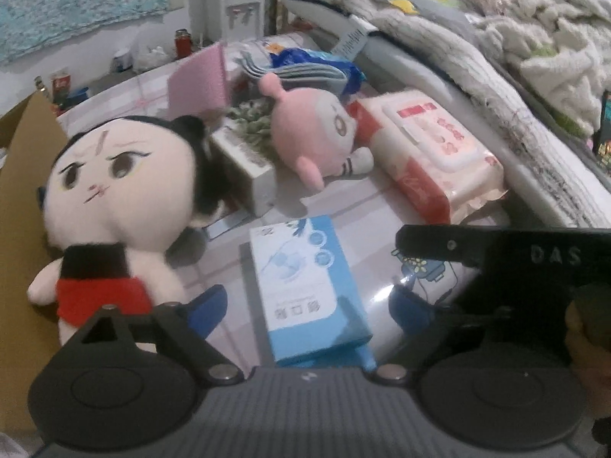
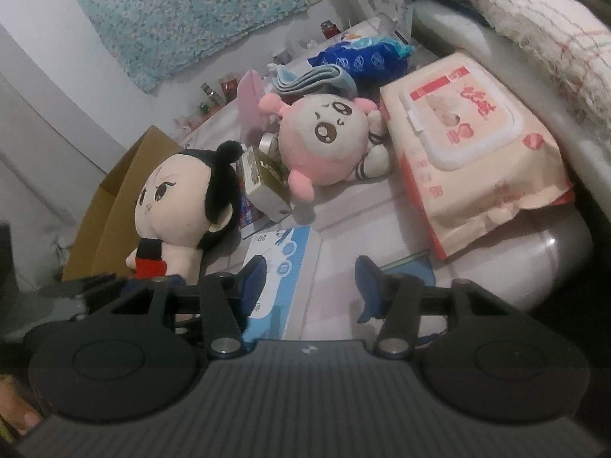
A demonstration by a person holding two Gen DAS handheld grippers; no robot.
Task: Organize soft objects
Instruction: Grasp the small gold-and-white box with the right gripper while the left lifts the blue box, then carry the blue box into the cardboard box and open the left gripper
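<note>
1. A pale tiled table top (image 1: 343, 206) fills the scene, with a white wall behind it and a blue-speckled cloth (image 2: 191, 11) hung there; small jars along the far edge are too blurred to identify
2. A black-haired doll (image 1: 114, 191) in red and black sits at the left, in front of an open cardboard box (image 2: 110, 206); the box is cut off by the frame and its inside is not visible
3. A pink round plush (image 2: 324, 141) lies on its side near the middle, touching a grey-white carton (image 1: 248, 164) whose print cannot be read
4. A large wipes pack (image 2: 473, 152) with a white flip lid lies just right of the plush, its far side against a heap of knitted blankets (image 1: 515, 57) that runs out of frame
5. Folded grey-blue cloths (image 2: 313, 80) and a blue printed bag (image 2: 362, 55) sit behind the plush, partly hidden by it
6. A light blue flat box (image 1: 305, 286) lies nearest the cameras
7. The left gripper (image 1: 307, 305) hangs over that blue box with its jaws spread wide and nothing clamped; the doll sits just beside its left finger
8. The right gripper (image 2: 309, 282) has its jaws about half apart, empty, above bare table beside the blue box; part of it crosses the left view as a dark bar
</note>
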